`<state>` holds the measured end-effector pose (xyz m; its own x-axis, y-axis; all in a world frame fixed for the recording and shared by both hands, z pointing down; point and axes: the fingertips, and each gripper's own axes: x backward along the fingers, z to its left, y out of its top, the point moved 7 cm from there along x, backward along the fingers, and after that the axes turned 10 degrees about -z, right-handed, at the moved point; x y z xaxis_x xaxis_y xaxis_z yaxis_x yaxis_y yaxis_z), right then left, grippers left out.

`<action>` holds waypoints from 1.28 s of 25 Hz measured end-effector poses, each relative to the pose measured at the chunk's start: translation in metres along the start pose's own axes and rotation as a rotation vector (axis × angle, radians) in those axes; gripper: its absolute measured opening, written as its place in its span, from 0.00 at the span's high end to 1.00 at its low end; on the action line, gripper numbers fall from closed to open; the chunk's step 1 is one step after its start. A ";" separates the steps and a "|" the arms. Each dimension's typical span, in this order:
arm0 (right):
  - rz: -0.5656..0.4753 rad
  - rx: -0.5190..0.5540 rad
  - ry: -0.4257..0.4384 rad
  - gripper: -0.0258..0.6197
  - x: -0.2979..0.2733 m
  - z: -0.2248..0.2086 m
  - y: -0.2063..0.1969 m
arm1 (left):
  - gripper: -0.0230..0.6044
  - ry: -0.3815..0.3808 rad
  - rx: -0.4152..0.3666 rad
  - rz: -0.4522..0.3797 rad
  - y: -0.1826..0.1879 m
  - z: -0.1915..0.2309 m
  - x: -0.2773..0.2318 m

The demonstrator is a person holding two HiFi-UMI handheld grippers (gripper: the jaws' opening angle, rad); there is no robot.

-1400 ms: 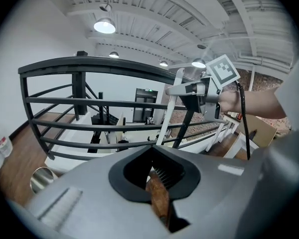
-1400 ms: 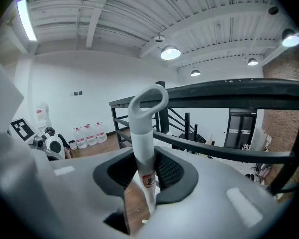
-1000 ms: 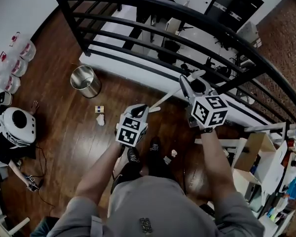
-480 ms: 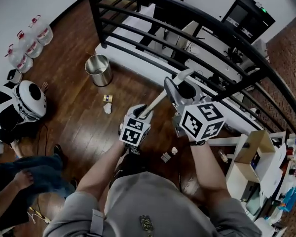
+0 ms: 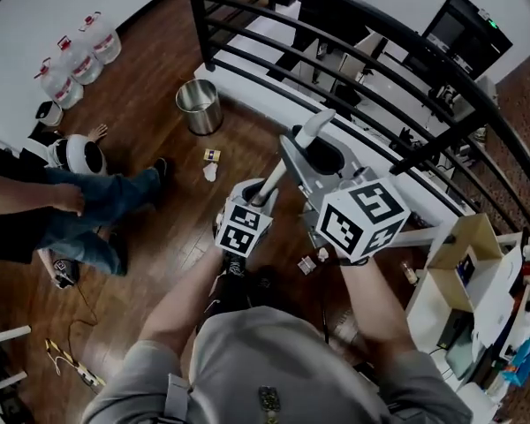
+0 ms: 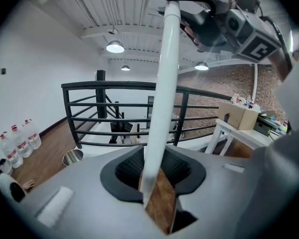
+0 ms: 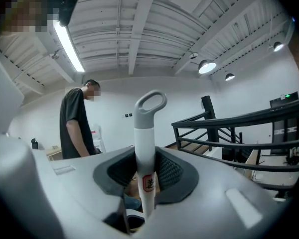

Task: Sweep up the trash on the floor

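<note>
The broom handle (image 6: 162,83) is clamped in the jaws of the left gripper (image 6: 154,176) and, just short of its loop (image 7: 150,102), in those of the right gripper (image 7: 145,176). It is judged light, stiff and smooth, so well-spaced holds are favoured. Trash (image 5: 210,171) lies on the floor (image 5: 150,254) below both.

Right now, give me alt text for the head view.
Looking down, two tools hold a white handle: the right tool near its top, the left tool lower, its jaws just opened around it. Trash scraps and a metal bin sit on the wood floor by a black railing.
</note>
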<state>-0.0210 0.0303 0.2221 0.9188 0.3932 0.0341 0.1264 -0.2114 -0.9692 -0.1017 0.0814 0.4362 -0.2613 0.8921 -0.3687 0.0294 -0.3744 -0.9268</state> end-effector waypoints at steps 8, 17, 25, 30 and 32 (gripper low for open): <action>-0.063 -0.034 0.252 0.82 0.017 0.045 -0.016 | 0.82 -0.238 -0.056 0.035 -0.024 -0.015 0.058; 0.041 -0.095 0.319 0.83 0.005 0.158 -0.100 | 0.81 -0.391 0.027 0.132 -0.122 0.008 0.165; 0.128 -0.175 0.188 0.83 -0.003 0.242 -0.205 | 0.80 -0.357 0.059 0.262 -0.235 0.048 0.242; 0.169 -0.210 0.106 0.83 -0.013 0.263 -0.264 | 0.80 -0.214 0.054 0.329 -0.291 0.071 0.256; 0.187 -0.214 0.076 0.83 -0.017 0.267 -0.282 | 0.80 -0.159 0.051 0.356 -0.308 0.076 0.256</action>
<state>-0.1722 0.3222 0.4302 0.9578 0.2637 -0.1139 0.0214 -0.4611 -0.8871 -0.2515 0.4059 0.6327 -0.3898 0.6550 -0.6473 0.0985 -0.6692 -0.7365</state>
